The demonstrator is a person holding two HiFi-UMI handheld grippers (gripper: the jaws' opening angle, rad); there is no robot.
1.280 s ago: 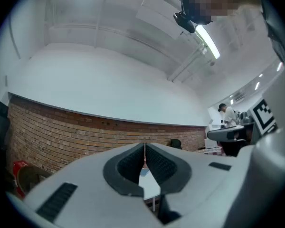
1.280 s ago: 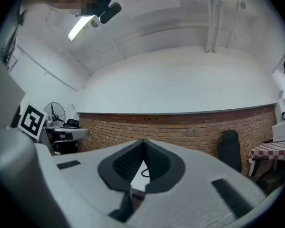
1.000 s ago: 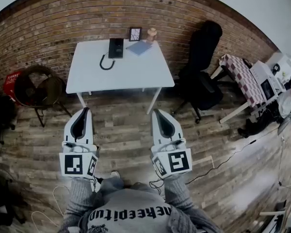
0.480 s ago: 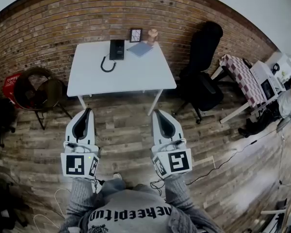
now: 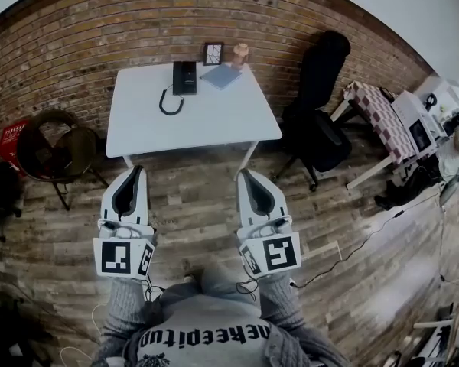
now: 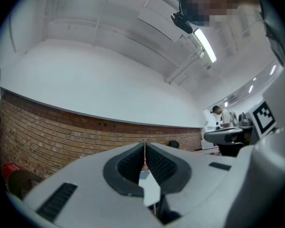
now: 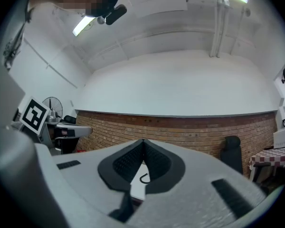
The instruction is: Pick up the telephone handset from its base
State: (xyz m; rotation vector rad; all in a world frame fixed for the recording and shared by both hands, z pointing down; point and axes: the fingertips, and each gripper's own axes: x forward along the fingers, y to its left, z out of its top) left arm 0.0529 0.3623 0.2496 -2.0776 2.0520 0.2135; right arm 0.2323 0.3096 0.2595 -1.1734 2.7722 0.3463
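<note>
Nearest, above the wooden floor [image 5: 191, 205], the left hand-held gripper [image 5: 135, 173] and right hand-held gripper [image 5: 245, 175] each have their jaws pressed together on nothing. Beyond, the telephone handset [image 5: 184, 77] lies on its base at the white table's [image 5: 214, 117] far edge, by the brick wall [image 5: 99, 29].

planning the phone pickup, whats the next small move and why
Probably step closer to the table: the phone sits at its far side by the brick wall, well ahead of the left gripper and right gripper. Both are shut and empty over the floor, so reaching or opening now would gain little.
</note>
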